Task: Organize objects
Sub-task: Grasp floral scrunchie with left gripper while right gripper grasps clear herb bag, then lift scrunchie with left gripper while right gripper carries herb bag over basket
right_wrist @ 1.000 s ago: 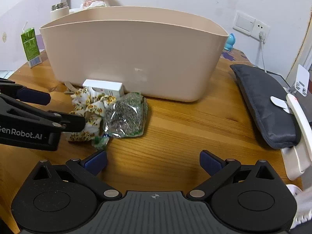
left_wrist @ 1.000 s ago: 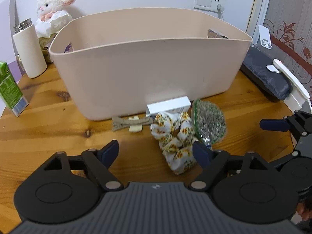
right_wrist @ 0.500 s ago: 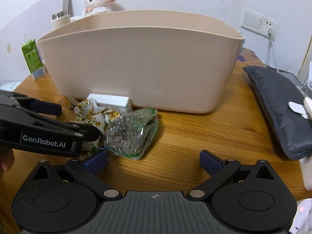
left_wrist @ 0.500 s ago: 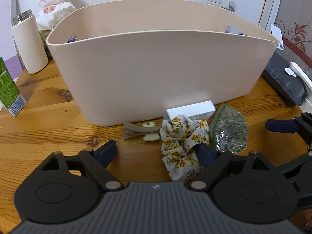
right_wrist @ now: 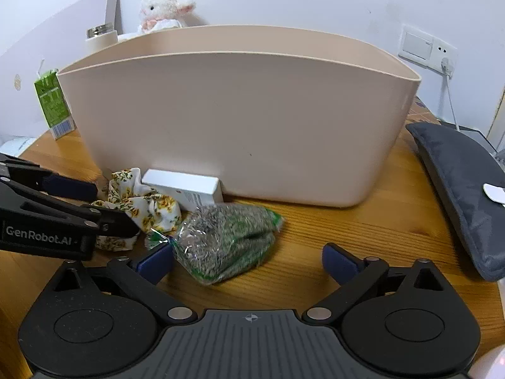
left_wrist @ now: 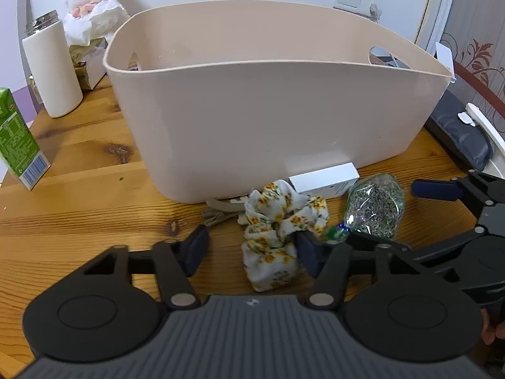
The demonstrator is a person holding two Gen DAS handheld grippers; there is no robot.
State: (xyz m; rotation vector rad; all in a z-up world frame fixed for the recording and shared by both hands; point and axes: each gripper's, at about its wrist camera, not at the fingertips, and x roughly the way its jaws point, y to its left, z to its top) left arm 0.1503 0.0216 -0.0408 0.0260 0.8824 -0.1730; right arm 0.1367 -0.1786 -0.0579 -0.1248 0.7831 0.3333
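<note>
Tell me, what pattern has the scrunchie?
White scrunchie with small yellow flowers; left wrist view shows it best.

L gripper (left_wrist: 251,249) angled down twd beige basket (left_wrist: 271,120), jaws closing, floral scrunchie (left_wrist: 277,233) between them. R gripper (right_wrist: 247,260) alongside, jaws closing, herb packet (right_wrist: 227,240) between, pads clear.

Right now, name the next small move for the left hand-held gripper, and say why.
Probably finish closing on the floral fabric scrunchie, then lift it toward the beige plastic tub. The left hand-held gripper is closing with the scrunchie between its fingers, one pad against the cloth, the other short of it.
</note>
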